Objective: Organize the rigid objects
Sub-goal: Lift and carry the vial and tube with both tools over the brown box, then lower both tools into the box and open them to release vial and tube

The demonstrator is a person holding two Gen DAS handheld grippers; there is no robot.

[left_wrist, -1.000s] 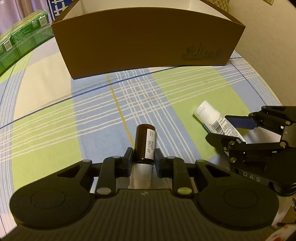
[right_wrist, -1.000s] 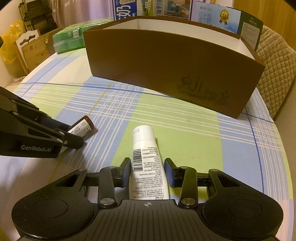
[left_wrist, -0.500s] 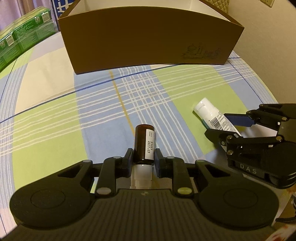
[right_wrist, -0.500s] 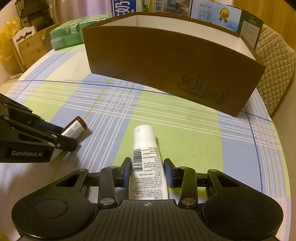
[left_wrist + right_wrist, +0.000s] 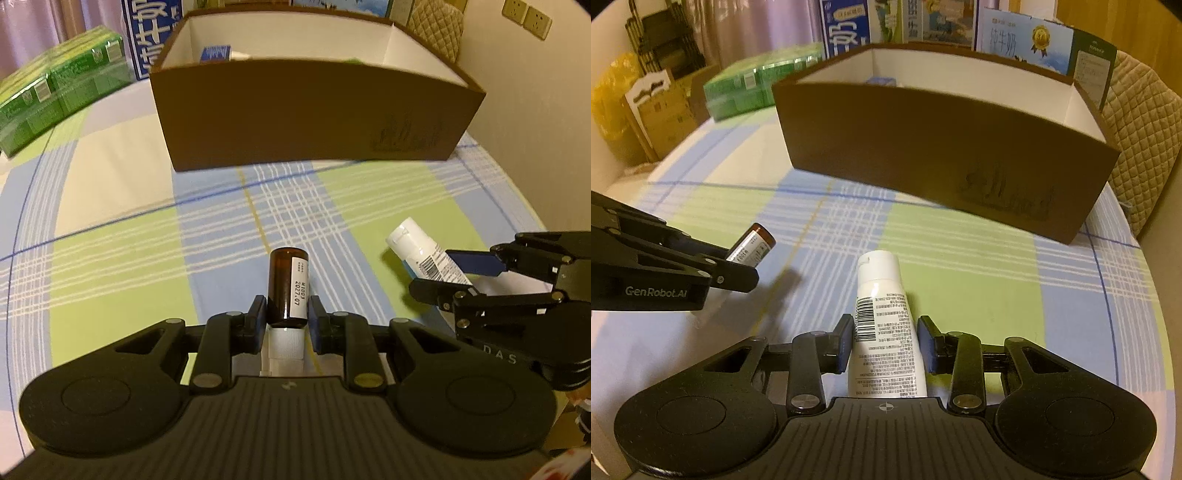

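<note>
A small brown bottle [image 5: 286,284] with a white cap and a white label is clamped between the pads of my left gripper [image 5: 287,314], which is shut on it. It hangs above the plaid tablecloth and casts a shadow there. From the right wrist view the same bottle [image 5: 753,249] sticks out of the left gripper [image 5: 738,264]. My right gripper [image 5: 886,332] is shut on a white tube [image 5: 882,295] with a barcode, cap end forward. The left wrist view has that tube [image 5: 413,243] in the right gripper [image 5: 436,271] at the right. A brown cardboard box [image 5: 295,122] stands open beyond both.
Inside the box lies a blue and white item [image 5: 216,53]. Green packs [image 5: 55,96] lie at the far left of the table. Milk cartons [image 5: 846,26] stand behind the box [image 5: 923,147]. A quilted chair [image 5: 1137,147] is at the right, past the table's round edge.
My left gripper has risen with the brown bottle, so the box's white inside now shows. The right gripper keeps its grip on the tube and has hardly moved.
</note>
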